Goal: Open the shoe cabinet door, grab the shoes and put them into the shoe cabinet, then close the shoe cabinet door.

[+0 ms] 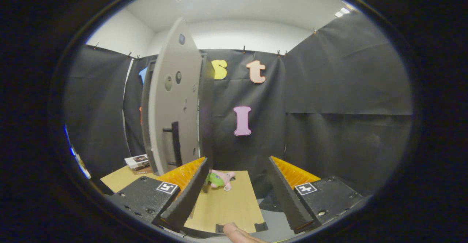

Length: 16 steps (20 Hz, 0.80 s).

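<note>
Gripper view: the gripper (236,188) was spread wide, pinching nothing. The shoe cabinet door (174,104) stood ajar, edge-on, left of and beyond the fingers, probably to give access. A plush toy (219,179) lay on the table (226,202) right of the door; booklets (138,162) sat left. Their print was unreadable.

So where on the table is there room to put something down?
The gripper is open, holding nothing. Between its fingers the wooden table is bare, from the plush toy back to the fingertip at the near edge. It gets crowded by the cabinet door, where the books lie at its foot.
</note>
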Available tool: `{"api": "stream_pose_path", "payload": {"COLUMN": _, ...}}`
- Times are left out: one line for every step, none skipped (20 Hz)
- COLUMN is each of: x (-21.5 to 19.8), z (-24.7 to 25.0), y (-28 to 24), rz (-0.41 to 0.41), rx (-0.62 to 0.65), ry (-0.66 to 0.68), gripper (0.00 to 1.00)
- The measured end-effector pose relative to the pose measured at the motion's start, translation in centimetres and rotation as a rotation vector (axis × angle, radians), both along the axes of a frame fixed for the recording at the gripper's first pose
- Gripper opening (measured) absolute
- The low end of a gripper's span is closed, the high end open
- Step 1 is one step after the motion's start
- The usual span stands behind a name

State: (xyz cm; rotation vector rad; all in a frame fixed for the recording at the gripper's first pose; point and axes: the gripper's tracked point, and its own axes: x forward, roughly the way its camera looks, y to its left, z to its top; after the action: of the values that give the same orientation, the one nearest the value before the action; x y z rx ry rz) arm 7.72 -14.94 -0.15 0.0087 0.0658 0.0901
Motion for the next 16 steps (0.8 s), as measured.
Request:
{"api": "stream_pose_path", "payload": {"x": 1.2, "z": -0.7, "y": -1.0, "rz": 0.009, "rx": 0.001, "ry": 0.005, "gripper": 1.0}}
{"api": "stream_pose_path", "payload": {"x": 2.5, "z": -1.3, "y": -1.7, "rz": 0.027, "rx": 0.011, "ry": 0.014, "gripper": 1.0}}
{"api": "stream_pose_path", "payload": {"x": 3.9, "z": -1.8, "y": -2.0, "rz": 0.043, "rx": 0.016, "ry": 0.021, "gripper": 1.0}}
{"api": "stream_pose_path", "payload": {"x": 5.2, "z": -2.3, "y": -2.3, "rz": 0.055, "rx": 0.006, "ry": 0.025, "gripper": 1.0}}
{"api": "stream_pose_path", "payload": {"x": 6.2, "z": -2.5, "y": -2.2, "rz": 0.078, "rx": -0.01, "ry": 0.013, "gripper": 1.0}}
{"api": "stream_pose_path", "payload": {"x": 6.9, "z": -2.4, "y": -1.5, "rz": 0.103, "rx": -0.027, "ry": 0.003, "gripper": 1.0}}
{"api": "stream_pose_path", "payload": {"x": 7.7, "z": -2.4, "y": -0.6, "rz": 0.132, "rx": -0.039, "ry": -0.004, "gripper": 0.99}}
{"api": "stream_pose_path", "payload": {"x": 9.0, "z": -2.3, "y": 0.6, "rz": 0.16, "rx": -0.047, "ry": -0.009, "gripper": 0.99}}
{"api": "stream_pose_path", "payload": {"x": 9.9, "z": -2.4, "y": 1.8, "rz": 0.181, "rx": -0.054, "ry": -0.008, "gripper": 0.99}}
{"api": "stream_pose_path", "payload": {"x": 10.6, "z": -2.5, "y": 2.9, "rz": 0.201, "rx": -0.058, "ry": -0.008, "gripper": 0.99}}
{"api": "stream_pose_path", "payload": {"x": 11.4, "z": -2.5, "y": 4.2, "rz": 0.216, "rx": -0.057, "ry": -0.006, "gripper": 0.99}}
{"api": "stream_pose_path", "payload": {"x": 12.0, "z": -2.8, "y": 5.3, "rz": 0.225, "rx": -0.055, "ry": 0.003, "gripper": 0.99}}
{"api": "stream_pose_path", "payload": {"x": 12.7, "z": -3.0, "y": 6.3, "rz": 0.232, "rx": -0.052, "ry": 0.013, "gripper": 0.99}}
{"api": "stream_pose_path", "payload": {"x": 13.3, "z": -3.5, "y": 7.5, "rz": 0.244, "rx": -0.053, "ry": 0.025, "gripper": 0.99}}
{"api": "stream_pose_path", "payload": {"x": 13.7, "z": -3.8, "y": 8.7, "rz": 0.258, "rx": -0.053, "ry": 0.032, "gripper": 0.99}}
{"api": "stream_pose_path", "payload": {"x": 14.1, "z": -4.1, "y": 9.7, "rz": 0.263, "rx": -0.056, "ry": 0.04, "gripper": 0.99}}
